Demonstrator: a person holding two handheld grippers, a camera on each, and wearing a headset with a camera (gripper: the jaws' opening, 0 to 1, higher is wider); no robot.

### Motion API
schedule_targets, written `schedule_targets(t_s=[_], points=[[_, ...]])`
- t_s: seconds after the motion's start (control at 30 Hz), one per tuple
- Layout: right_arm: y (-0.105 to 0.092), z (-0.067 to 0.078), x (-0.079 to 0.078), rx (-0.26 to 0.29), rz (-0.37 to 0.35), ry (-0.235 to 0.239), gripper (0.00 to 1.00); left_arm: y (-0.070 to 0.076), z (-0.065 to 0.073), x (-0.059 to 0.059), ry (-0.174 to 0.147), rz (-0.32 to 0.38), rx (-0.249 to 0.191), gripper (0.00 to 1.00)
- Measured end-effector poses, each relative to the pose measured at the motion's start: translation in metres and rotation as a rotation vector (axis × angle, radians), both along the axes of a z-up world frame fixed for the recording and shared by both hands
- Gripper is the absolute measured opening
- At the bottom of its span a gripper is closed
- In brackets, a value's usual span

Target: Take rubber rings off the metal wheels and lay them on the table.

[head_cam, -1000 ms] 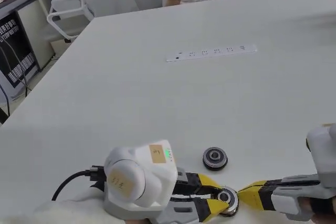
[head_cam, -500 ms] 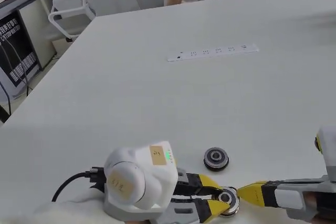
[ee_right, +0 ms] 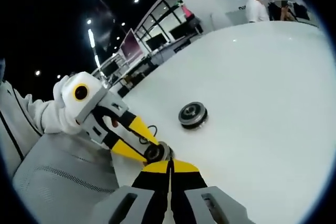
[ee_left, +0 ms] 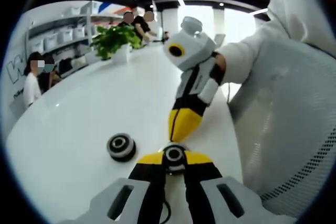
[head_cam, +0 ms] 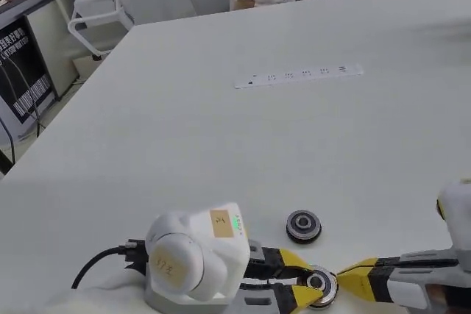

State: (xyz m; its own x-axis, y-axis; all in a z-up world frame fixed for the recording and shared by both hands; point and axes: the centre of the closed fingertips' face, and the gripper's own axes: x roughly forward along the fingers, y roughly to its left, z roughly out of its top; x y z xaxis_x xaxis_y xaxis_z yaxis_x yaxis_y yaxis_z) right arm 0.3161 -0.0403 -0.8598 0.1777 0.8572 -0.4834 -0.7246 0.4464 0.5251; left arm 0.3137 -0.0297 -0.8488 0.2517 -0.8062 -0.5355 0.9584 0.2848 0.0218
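White power strip (head_cam: 298, 75) lies flat; white chair (head_cam: 92, 5) stands beyond.

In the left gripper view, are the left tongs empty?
No, the left tongs are clamped on a wheel between their yellow tips, while a second wheel lies free on the table.

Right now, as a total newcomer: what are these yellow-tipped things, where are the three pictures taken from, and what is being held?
There is no robot here: a person holds a pair of tongs in each hand. One picture comes from a headset camera, the two round ones from cameras riding on the tools. The left tongs clamp a small metal wheel. The right tongs, closed, reach its edge. A second wheel and a power strip lie on the white table.
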Motion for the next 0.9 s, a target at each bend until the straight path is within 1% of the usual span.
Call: schedule_targets(t_s=[0.03, 0.1, 0.13, 0.17, 0.2, 0.27, 0.33, 0.4, 0.5, 0.63, 0.7, 0.83, 0.87, 0.9], points=[[-0.002, -0.002, 0.0, -0.021, 0.016, -0.021, 0.0, 0.0, 0.0, 0.0, 0.0, 0.0, 0.0, 0.13], [-0.001, -0.004, -0.002, -0.054, 0.075, -0.103, 0.0, 0.0, 0.0, 0.0, 0.0, 0.001, 0.0, 0.13], [-0.001, -0.005, -0.003, -0.072, 0.09, -0.129, 0.0, 0.0, 0.0, 0.0, 0.0, 0.001, -0.001, 0.13], [0.0, -0.005, -0.004, -0.086, 0.122, -0.169, 0.0, 0.0, 0.0, 0.0, 0.001, 0.001, -0.001, 0.13], [-0.001, -0.006, -0.003, -0.093, 0.126, -0.181, 0.0, 0.0, 0.0, 0.0, 0.001, 0.001, -0.002, 0.13], [0.0, -0.006, -0.005, -0.094, 0.146, -0.186, 0.0, 0.0, 0.0, 0.0, 0.001, 0.001, -0.002, 0.13], [0.0, -0.007, -0.004, -0.097, 0.147, -0.19, 0.0, 0.0, 0.0, 0.0, 0.001, 0.001, -0.003, 0.13], [0.0, -0.007, -0.004, -0.099, 0.169, -0.222, 0.0, 0.0, 0.0, 0.0, 0.002, 0.001, -0.004, 0.13], [0.0, -0.007, -0.006, -0.097, 0.177, -0.222, 0.0, 0.0, 0.0, 0.0, 0.002, 0.002, -0.006, 0.13], [0.0, -0.007, -0.007, -0.103, 0.203, -0.245, 0.0, 0.0, 0.0, -0.001, 0.004, 0.004, -0.008, 0.13], [0.001, -0.007, -0.008, -0.108, 0.216, -0.262, 0.02, 0.0, 0.0, -0.001, 0.005, 0.004, -0.009, 0.13], [0.002, -0.007, -0.011, -0.111, 0.234, -0.278, 0.05, 0.0, 0.0, -0.001, 0.008, 0.006, -0.012, 0.13], [0.003, -0.007, -0.011, -0.119, 0.239, -0.298, 0.05, 0.0, 0.0, -0.001, 0.008, 0.006, -0.012, 0.13], [0.003, -0.007, -0.012, -0.121, 0.24, -0.301, 0.07, 0.0, 0.0, -0.001, 0.008, 0.006, -0.011, 0.13]])
